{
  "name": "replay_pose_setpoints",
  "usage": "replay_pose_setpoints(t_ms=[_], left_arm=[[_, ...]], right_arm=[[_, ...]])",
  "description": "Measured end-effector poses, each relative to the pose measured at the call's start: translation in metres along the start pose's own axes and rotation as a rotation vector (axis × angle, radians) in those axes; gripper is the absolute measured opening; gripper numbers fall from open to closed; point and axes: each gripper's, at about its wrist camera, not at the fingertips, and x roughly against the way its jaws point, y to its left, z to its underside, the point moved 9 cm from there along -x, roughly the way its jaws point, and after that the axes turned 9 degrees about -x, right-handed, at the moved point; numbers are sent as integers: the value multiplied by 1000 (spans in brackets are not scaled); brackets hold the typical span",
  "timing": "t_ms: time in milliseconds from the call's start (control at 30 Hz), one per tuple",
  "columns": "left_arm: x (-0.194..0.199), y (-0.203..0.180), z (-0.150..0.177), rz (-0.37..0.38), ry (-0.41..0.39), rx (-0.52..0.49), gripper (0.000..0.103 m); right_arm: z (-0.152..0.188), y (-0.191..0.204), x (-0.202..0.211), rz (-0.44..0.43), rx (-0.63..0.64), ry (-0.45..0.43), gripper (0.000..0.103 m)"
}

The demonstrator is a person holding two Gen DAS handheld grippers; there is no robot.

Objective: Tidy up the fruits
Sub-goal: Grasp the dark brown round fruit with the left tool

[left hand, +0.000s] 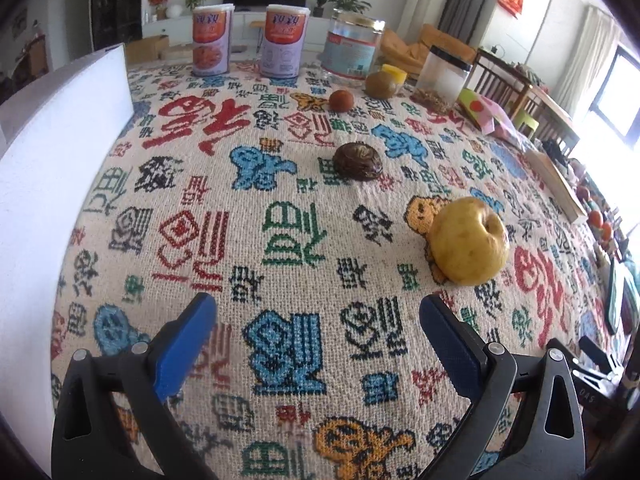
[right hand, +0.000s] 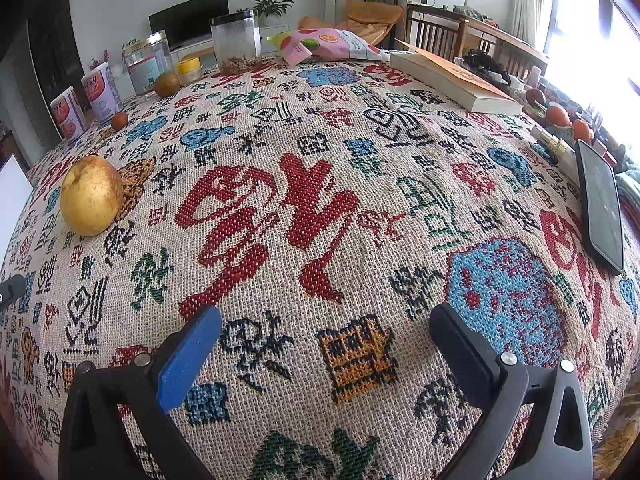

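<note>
Nothing was gathered yet: your left tongs [left hand: 318, 320] and right tongs [right hand: 326, 334] gaped empty, with the pear [left hand: 469, 240], passion fruit [left hand: 358, 161] and kiwi [left hand: 380, 85] scattered over the counter [left hand: 280, 248].

The left gripper [left hand: 318, 314] hovers with jaws spread wide above the patterned surface [left hand: 280, 240], a yellow pear [left hand: 469, 240] near its right finger, a dark round fruit [left hand: 357, 161] farther off.
</note>
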Motion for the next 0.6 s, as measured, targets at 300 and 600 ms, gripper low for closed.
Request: replay_pose_setpoints(t_ms=[300,600], left_arm=[[-85,-18,-84,-32,7,-71,100],[-100,-19,-75,-113,-4,-194,46]], right_arm=[[0,0,0,0,-1,0,103],[0,1,0,1,-1,-1,103]])
